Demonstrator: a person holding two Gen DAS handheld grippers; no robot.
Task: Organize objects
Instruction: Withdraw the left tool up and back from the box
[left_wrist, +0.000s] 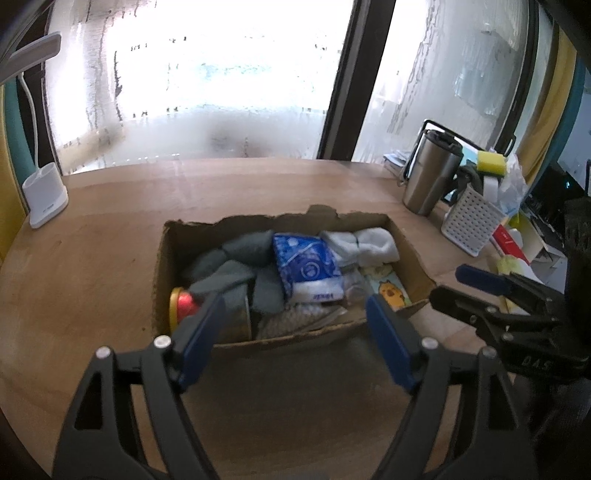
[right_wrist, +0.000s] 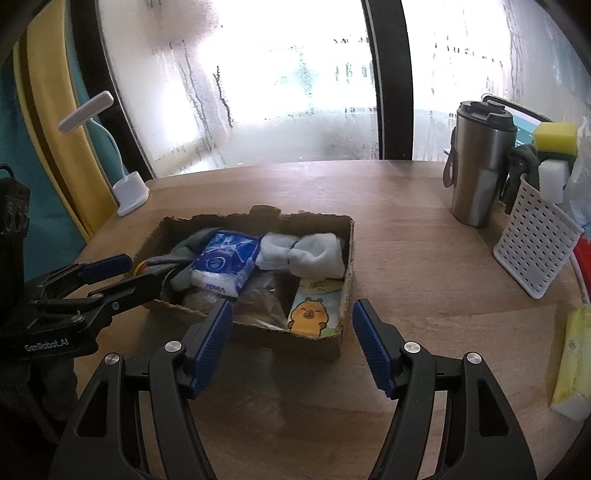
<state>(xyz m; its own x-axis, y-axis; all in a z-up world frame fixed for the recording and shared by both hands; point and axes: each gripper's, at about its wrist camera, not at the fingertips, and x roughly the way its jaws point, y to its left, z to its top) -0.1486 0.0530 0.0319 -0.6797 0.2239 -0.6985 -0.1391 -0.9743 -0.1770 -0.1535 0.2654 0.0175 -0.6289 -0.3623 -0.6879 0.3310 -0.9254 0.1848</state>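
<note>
Centrally in both views, a torn-edged cardboard box (left_wrist: 406, 254) (right_wrist: 343, 280) sits on the wooden counter (left_wrist: 110, 258) (right_wrist: 424, 266), packed with small items. A blue Vinda tissue pack (left_wrist: 308, 267) (right_wrist: 225, 264) lies tilted across the middle of the box, touching a rolled white sock pair (left_wrist: 364, 245) (right_wrist: 306, 254) to its right and grey socks (left_wrist: 236, 266) (right_wrist: 192, 247) to its left. A can with a yellow rim and red top (left_wrist: 183, 304) stands in the box's lower-left corner in the left wrist view, half under the grey socks. A card printed with a yellow cartoon chick (left_wrist: 391, 291) (right_wrist: 310, 314) lies flat in the lower-right corner of the box, beside clear crinkled wrapping (right_wrist: 262, 299). The left hand-held gripper (left_wrist: 291, 332) (right_wrist: 125, 271) hovers over the near edge of the box, jaws spread wide and holding nothing. The right hand-held gripper (right_wrist: 291, 343) (left_wrist: 454, 286) is likewise wide open and empty, just off the box's right near corner. At the right of both frames, well apart from the box, stand a steel travel tumbler (left_wrist: 430, 173) (right_wrist: 480, 162) and a white perforated basket (left_wrist: 472, 225) (right_wrist: 535, 247), a yellow sponge (left_wrist: 491, 162) (right_wrist: 556, 136) at its top. A white desk lamp (left_wrist: 44, 195) (right_wrist: 129, 192) stands at the left edge before the fogged window (left_wrist: 221, 74) (right_wrist: 277, 74).
</note>
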